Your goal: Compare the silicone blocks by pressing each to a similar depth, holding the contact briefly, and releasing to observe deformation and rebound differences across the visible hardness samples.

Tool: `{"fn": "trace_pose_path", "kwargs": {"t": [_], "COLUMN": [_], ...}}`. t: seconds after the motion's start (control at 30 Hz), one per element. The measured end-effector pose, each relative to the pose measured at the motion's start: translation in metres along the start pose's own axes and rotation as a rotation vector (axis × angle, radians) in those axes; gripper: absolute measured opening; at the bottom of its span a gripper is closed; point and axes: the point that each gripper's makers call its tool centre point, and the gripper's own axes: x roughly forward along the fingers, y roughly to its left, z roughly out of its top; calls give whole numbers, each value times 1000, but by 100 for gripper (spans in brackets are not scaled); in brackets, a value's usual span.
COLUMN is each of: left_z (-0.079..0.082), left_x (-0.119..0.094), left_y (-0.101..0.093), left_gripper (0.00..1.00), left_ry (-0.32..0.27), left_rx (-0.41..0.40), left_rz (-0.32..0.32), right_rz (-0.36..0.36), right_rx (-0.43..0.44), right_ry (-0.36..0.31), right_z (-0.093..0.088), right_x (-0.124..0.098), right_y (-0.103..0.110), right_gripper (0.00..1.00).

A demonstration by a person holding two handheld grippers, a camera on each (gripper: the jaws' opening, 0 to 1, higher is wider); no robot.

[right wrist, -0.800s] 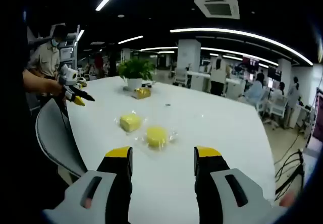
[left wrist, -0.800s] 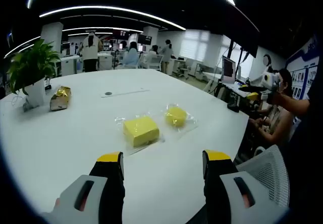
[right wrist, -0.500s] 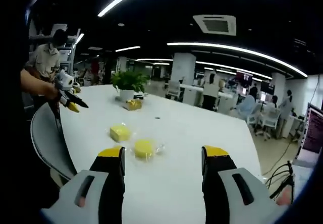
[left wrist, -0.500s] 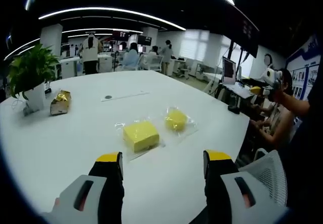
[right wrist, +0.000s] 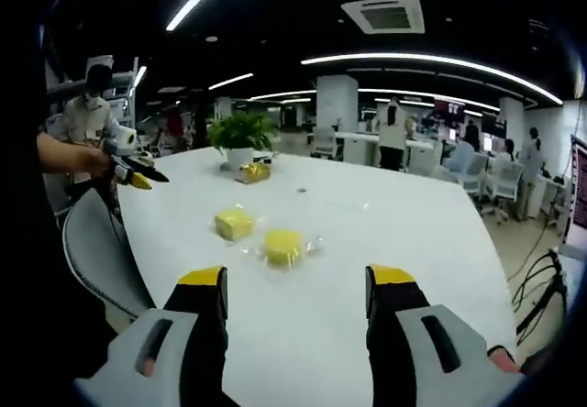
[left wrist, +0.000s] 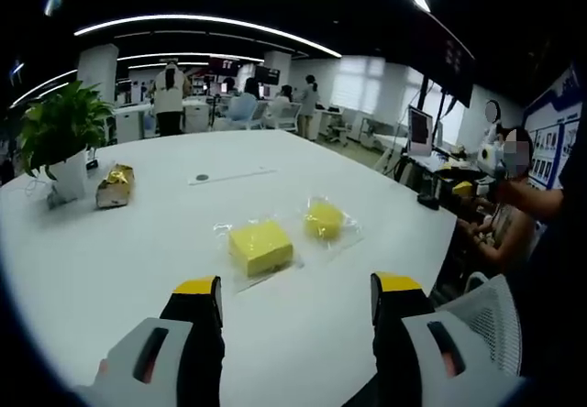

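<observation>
Both grippers unclenched and empty, left gripper (left wrist: 293,302) and right gripper (right wrist: 293,292) hovering short of the table (left wrist: 138,269), square block (left wrist: 260,246) at 12, round block (left wrist: 323,218) at 1, both bagged, probably lining up for first press.

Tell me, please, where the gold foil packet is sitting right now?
In the left gripper view the gold foil packet lies on the white table, far left, right beside the potted plant.
</observation>
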Motion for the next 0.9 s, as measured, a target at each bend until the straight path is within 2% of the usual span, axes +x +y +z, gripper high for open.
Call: {"fn": "trace_pose_path", "kwargs": {"t": [0.13,0.17,0.23,0.37,0.47,0.57,0.63,0.77,0.9], "left_z": [-7,-9,-14,-16,-9,0,3,-2,-26], "left_x": [-5,-7,-13,-20,-16,-13,-10,-6,6], "left_y": [0,0,-1,-5,-14,-16,-12,1,15], "left_gripper": [65,65,66,65,66,66,66,67,68], "left_ry": [4,7,9,11,11,3,-3,5,62], "left_rx": [5,-2,-12,-27,-24,7,29,64,67], "left_rz": [45,61,88,134,148,158,152,119,35], "right_rz": [39,67,84,100,108,124,143,151,123], "right_rx": [10,7,-16,-8,1,-12,-14,-12,11], "right_ry": [53,91,104,83,58,64,73,97,156], "right_z": [-23,-33,-37,-30,-24,-25,-28,-35,-46], "right_x": [4,5,7,7,10,19,28,47,67], "right_y": [0,2,-1,-12,-14,-13,-8,9,22], "right_gripper": [58,58,57,57,57,57,57,57,58]}}
